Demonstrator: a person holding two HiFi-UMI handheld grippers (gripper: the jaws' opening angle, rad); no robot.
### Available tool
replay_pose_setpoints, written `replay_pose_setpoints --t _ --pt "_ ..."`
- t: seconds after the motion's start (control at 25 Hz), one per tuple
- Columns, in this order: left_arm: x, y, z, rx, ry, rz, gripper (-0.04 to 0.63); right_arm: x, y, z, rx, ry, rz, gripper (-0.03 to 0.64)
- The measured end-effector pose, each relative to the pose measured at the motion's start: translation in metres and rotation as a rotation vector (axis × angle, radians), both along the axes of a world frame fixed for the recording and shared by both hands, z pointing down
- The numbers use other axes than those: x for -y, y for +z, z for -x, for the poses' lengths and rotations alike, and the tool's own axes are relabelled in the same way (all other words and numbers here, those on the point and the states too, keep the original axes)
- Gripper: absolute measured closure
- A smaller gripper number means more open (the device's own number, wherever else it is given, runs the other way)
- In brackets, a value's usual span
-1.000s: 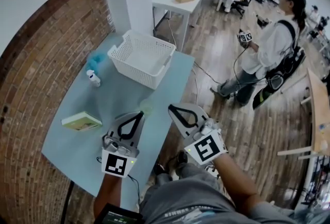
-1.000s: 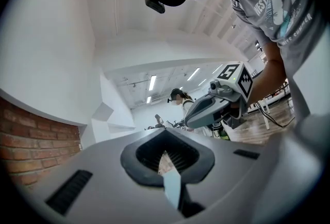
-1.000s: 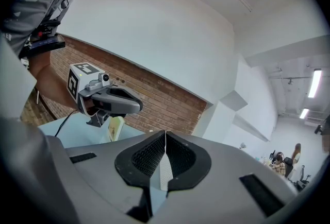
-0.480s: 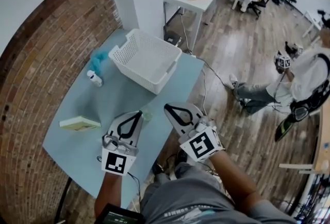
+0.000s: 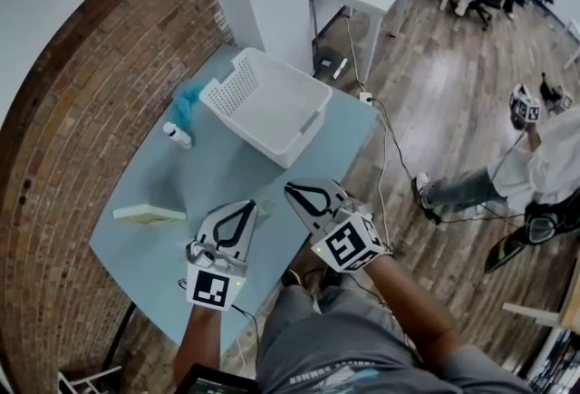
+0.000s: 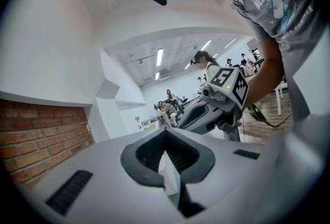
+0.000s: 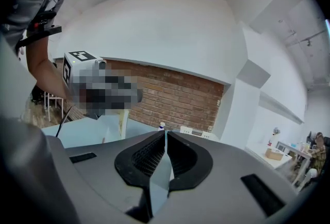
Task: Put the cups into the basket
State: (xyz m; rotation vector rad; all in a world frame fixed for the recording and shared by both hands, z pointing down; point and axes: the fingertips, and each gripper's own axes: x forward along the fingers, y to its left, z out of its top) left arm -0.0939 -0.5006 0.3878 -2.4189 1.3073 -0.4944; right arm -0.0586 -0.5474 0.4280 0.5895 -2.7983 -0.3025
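Observation:
A pale translucent cup [image 5: 264, 205] stands on the light blue table [image 5: 217, 170] near its front edge. It sits between my two grippers. My left gripper [image 5: 248, 206] is just left of the cup, jaws shut with nothing in them. My right gripper [image 5: 292, 191] is just right of it over the table's edge, also shut and empty. The white slotted basket [image 5: 265, 102] stands empty at the far end of the table. In the right gripper view the cup [image 7: 115, 124] shows beside the left gripper's marker cube, and the basket [image 7: 200, 134] peeks over the shut jaws.
A small white bottle [image 5: 177, 134] and a teal cloth [image 5: 188, 99] lie left of the basket. A book [image 5: 149, 214] lies at the table's left edge. A brick wall runs along the left. A cable [image 5: 385, 157] trails on the wood floor, where a person [image 5: 530, 170] stands at right.
Both grippers have sunk closer to the table beside the cup and stayed shut. The head view has swung, so the table sits more to the right and the standing person nearer the frame's edge.

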Motion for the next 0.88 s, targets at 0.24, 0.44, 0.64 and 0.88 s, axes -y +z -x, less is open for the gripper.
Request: replay_pose_setpoints --t 0.24,0.44,0.64,0.88 --pt "0.007 0.014 0.017 -0.001 -0.038 0.051 0.595 0.015 0.043 0.023 -0.051 -0.033 0.095 0.601" --pt "0.016 0.025 0.032 -0.018 -0.049 0.08 0.595 0.022 0.082 0.048 -0.119 -0.054 0.171 0.601" --pt "0.023 0.043 0.048 -0.048 -0.045 0.117 0.595 0.03 0.127 0.074 -0.208 -0.076 0.232 0.588" --pt "0.029 0.069 0.08 -0.033 -0.057 0.169 0.595 0.036 0.181 0.109 -0.319 -0.109 0.3 0.549"
